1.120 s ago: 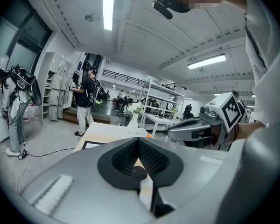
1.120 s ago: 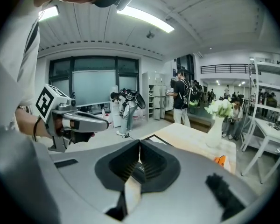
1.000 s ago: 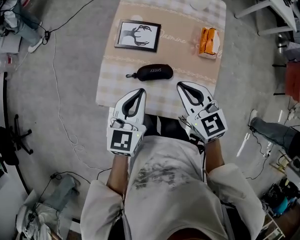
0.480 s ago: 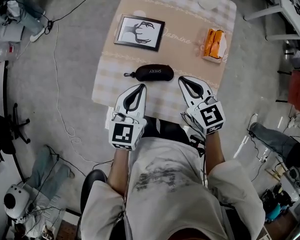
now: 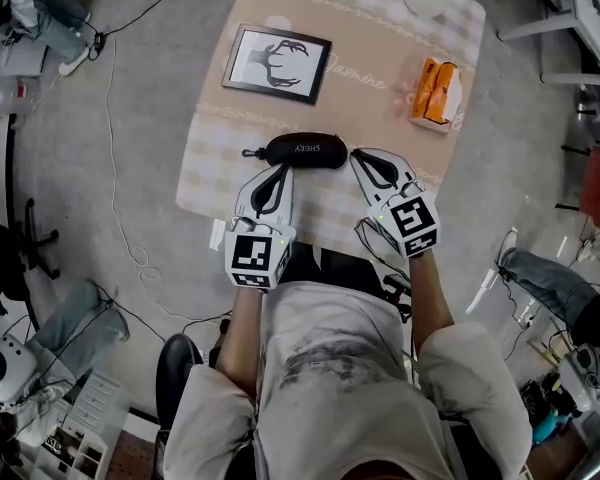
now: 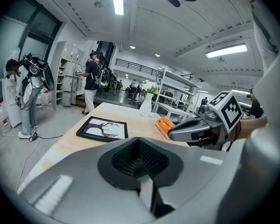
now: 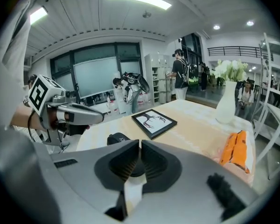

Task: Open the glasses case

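Case position: the black glasses case (image 5: 305, 150) lies on the tabletop (image 5: 380, 43), close to the near edge and about midway along it. It appears closed.
Case long axis: it runs parallel to the near edge. The strap (image 5: 250, 153) trails from the end that faces the left edge.
Left tool: the left tool (image 5: 278, 173) has its jaws pressed together with nothing between them. Its tip sits just on the near side of the case's left half.
Right tool: the right tool (image 5: 363, 158) also has its jaws together and empty. Its tip sits just beside the case's right end.
Bearing: the case lies straight ahead of both tools, toward the far edge, with its length set across the line they point along.
Nearer hand: neither is clearly nearer, since each tool faces one end. You cannot tell from here whether either tip touches the case.
Next move, as judged: part the jaws before you attempt any grip. One tool should steady an end while the other works the opening.
Other items: the picture frame (image 5: 277, 63) near the far left corner and the orange packet (image 5: 438, 90) by the right edge are well apart from the case.
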The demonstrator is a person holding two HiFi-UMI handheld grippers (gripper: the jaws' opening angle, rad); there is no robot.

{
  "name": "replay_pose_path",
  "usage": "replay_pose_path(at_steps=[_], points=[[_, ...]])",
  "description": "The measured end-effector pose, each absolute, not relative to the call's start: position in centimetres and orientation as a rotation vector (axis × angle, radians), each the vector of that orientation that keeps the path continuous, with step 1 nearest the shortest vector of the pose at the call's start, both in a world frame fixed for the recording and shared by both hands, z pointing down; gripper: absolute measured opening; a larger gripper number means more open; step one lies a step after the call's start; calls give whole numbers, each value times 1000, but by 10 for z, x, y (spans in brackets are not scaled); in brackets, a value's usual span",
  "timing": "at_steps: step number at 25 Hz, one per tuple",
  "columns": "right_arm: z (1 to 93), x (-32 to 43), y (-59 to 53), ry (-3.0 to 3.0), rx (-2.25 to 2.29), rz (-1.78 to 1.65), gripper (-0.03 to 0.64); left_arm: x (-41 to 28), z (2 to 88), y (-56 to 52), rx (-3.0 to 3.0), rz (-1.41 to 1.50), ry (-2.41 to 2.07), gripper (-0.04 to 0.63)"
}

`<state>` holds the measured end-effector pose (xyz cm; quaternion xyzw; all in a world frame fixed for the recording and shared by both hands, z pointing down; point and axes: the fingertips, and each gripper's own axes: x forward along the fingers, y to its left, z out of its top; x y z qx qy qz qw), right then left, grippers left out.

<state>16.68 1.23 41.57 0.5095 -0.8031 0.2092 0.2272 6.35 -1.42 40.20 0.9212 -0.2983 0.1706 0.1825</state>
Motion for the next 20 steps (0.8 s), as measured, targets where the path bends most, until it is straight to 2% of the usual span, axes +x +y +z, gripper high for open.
replay_pose_path(at_steps=[20], points=[[481, 171, -6, -2185, 1393, 677, 17, 73, 451, -23, 2504, 506, -901, 5]])
